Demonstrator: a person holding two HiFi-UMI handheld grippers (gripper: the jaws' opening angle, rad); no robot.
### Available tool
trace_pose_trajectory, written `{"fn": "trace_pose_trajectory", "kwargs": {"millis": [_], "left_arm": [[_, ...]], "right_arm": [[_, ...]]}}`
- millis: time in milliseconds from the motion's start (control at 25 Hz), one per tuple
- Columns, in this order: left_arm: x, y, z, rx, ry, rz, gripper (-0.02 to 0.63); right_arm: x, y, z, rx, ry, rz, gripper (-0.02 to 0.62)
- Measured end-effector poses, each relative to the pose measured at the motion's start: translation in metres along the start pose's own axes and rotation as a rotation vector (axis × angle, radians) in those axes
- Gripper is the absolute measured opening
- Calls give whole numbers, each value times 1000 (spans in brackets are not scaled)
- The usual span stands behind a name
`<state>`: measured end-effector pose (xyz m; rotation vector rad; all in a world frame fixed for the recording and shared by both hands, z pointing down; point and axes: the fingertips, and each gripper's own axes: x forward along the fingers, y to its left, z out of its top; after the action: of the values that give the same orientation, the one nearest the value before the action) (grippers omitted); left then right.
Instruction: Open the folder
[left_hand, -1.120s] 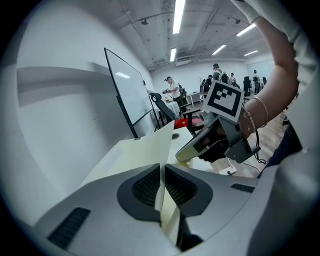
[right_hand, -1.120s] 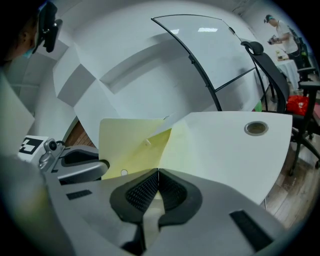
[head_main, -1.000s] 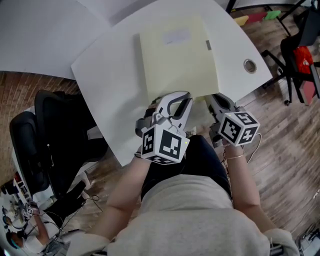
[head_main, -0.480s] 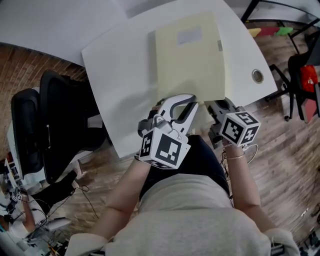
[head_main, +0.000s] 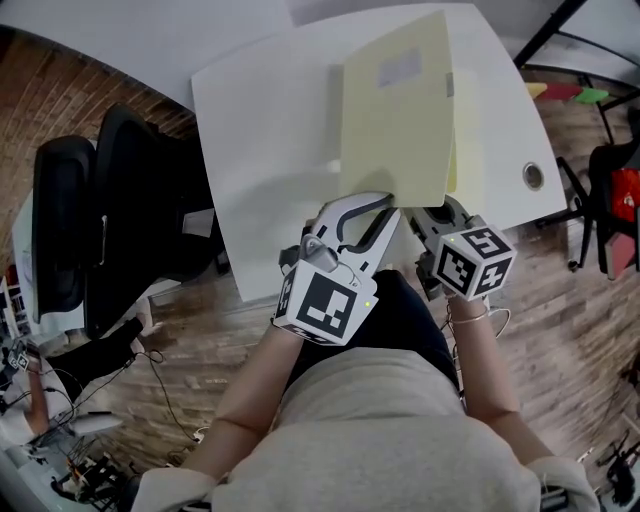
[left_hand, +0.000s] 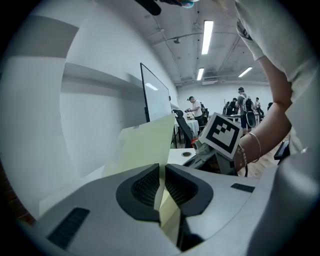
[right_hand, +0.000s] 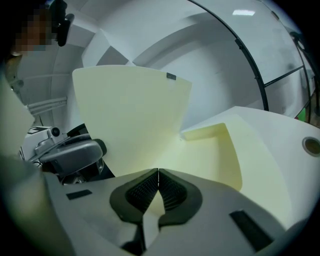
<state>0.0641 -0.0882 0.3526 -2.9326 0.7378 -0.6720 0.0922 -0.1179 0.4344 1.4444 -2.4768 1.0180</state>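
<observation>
Lifted since a second ago, when it lay flat and closed, the folder (head_main: 398, 120) now has its front cover (right_hand: 127, 112) tilted up toward the left. The back leaf (right_hand: 215, 152) lies on the white table (head_main: 265, 130) and shows as a pale strip along the right. The folder sits at the table's near edge, right of the middle.

The left gripper (head_main: 385, 205) is clenched on the front cover's near edge, with the thin sheet pinched between its pads. The right gripper (head_main: 440, 212), just beside it on the right, is clenched on the folder's near edge below the raised cover.

A grey label (head_main: 399, 67) sits on the cover's far part. A round grommet (head_main: 534, 176) is set in the table right of the folder. A black office chair (head_main: 95, 215) stands left of the table on the wooden floor (head_main: 580, 300), and a red thing (head_main: 625, 195) shows at the right edge.
</observation>
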Motion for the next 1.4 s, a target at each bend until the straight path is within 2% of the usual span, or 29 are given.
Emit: {"fn": "trace_pose_trajectory", "kwargs": {"millis": [480, 800, 1400], "left_arm": [[-39, 30, -14, -160, -47, 91, 43], [-61, 48, -26, -186, -38, 134, 38], [-85, 73, -52, -257, -27, 208, 34]], "right_arm": [[20, 36, -19, -67, 69, 16, 21], [32, 49, -22, -133, 107, -6, 21], [43, 42, -45, -170, 210, -89, 21]]}}
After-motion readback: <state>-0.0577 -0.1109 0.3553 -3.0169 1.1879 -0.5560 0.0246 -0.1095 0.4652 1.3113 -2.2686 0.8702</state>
